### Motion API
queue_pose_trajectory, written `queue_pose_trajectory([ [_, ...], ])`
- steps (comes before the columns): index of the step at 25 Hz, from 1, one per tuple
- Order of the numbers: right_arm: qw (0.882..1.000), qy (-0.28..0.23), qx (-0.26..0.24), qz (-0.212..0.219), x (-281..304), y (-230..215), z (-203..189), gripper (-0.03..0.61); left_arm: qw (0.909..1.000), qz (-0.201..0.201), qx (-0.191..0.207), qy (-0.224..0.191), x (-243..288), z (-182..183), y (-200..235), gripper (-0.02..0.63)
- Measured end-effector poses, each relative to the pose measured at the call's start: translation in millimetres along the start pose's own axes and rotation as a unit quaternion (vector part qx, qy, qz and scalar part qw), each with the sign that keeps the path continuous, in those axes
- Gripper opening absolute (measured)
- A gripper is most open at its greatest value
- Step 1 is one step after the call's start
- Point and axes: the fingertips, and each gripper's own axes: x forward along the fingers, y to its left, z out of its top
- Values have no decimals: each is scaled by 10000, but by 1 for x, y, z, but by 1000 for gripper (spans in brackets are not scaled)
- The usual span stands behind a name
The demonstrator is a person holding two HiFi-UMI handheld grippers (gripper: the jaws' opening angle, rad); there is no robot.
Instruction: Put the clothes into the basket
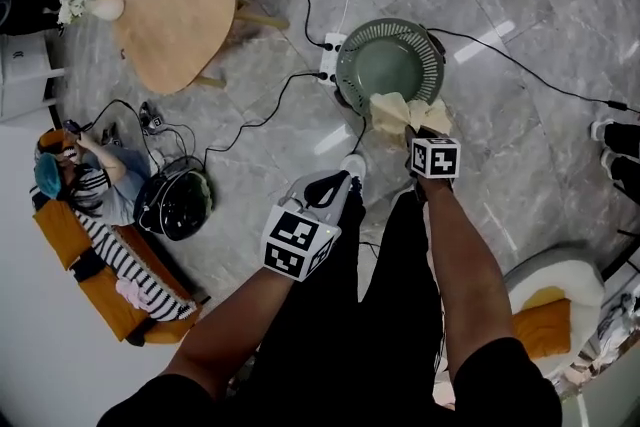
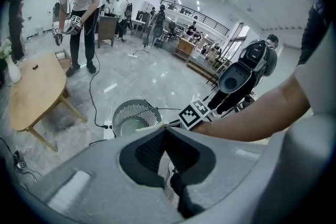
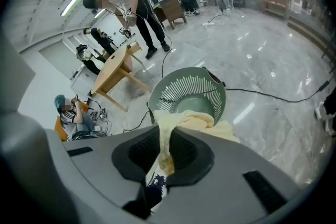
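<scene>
Here, the right gripper [image 1: 418, 130] is pinching a pale yellow cloth [image 1: 393, 111] at the near rim of the round grey-green slatted plastic basket [image 1: 350, 55] on the marble floor.
The left gripper [image 1: 345, 177] is hovering nearer and to the left, its jaws pressed together on nothing.

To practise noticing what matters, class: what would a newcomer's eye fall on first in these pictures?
The pale yellow cloth stands out first, pinched in the right hand-held gripper and hanging right at the near rim of the round green slatted basket on the grey marble floor. Next comes the left hand-held gripper, jaws together with nothing between them, below and left of the basket in the head view.
</scene>
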Motion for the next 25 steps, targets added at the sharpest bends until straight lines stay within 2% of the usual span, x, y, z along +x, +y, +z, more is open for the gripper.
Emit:
queue_pose_trajectory([
  [6, 9999, 96, -91, -64, 31, -17, -3, 44, 9997, 84, -209, 76, 16, -11, 4, 0],
  [14, 9995, 267, -121, -72, 62, -24, 2, 48, 9992, 210, -349, 28, 9, -16, 8, 0],
  [16, 9996, 222, -126, -132, 61, -24, 10, 86, 9991, 230, -369, 20, 6, -19, 10, 0],
  [18, 9997, 175, -84, -123, 59, -22, 18, 171, 9989, 247, -393, 0, 3, -20, 12, 0],
  [20, 9998, 148, -73, -135, 54, -20, 24, 218, 9988, 256, -423, -30, -1, -18, 14, 0],
  [25, 9936, 509, -815, -594, 36, -17, 28, 250, 9990, 218, -378, -97, -12, -15, 13, 0],
])
